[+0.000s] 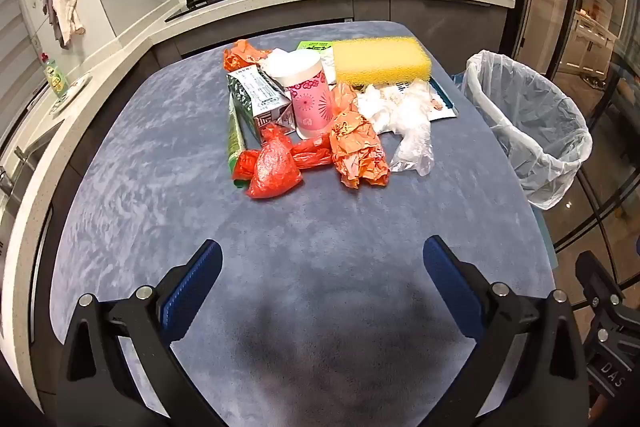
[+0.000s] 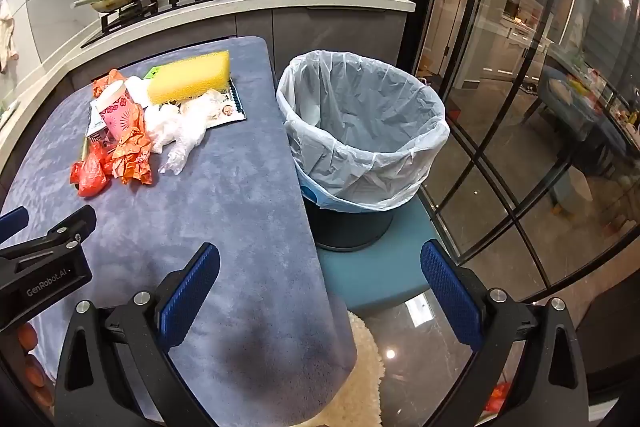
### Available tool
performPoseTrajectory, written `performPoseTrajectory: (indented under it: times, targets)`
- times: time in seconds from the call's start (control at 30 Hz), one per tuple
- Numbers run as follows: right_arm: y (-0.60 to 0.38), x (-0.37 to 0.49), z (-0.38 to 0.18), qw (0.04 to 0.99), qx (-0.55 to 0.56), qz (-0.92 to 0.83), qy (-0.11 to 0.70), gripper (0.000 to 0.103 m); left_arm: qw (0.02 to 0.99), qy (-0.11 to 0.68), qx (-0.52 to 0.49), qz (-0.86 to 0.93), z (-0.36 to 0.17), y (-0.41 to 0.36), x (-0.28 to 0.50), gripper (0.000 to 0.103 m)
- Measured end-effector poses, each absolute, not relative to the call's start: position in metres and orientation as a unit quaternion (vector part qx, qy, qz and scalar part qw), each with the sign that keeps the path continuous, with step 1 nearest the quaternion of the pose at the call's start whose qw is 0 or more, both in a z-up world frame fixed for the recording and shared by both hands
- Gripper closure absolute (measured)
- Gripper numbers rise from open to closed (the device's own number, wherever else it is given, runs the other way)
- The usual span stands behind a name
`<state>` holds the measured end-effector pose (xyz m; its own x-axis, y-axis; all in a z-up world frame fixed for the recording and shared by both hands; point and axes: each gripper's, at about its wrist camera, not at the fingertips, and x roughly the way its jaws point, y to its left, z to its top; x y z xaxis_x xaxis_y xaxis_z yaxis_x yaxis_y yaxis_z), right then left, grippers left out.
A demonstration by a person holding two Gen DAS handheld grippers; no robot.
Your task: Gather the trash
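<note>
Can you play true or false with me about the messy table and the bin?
1. The yellow sponge is inside the bin. False: it lies on the table, at the back of the trash pile.
2. The bin has a plastic liner and looks empty. True.
3. The left gripper is holding the pink cup. False: it is open, holding nothing.
4. The right gripper is open too. True.
5. The bin stands on the table. False: it stands beside it, on a teal stool.
</note>
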<state>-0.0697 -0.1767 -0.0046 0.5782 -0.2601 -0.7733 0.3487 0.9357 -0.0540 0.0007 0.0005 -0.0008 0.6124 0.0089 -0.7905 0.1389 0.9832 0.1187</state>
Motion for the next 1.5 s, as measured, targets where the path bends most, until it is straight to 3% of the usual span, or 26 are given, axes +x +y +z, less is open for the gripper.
performPoseTrajectory:
  times: [1.5]
  targets:
    - [-0.1771,-0.0681,-0.0041,0.887,0.056,-0.167,0.427,0.007,0.897,0.431,0.092,-0.033,-0.0052,-0.0030,0.0022,0.007]
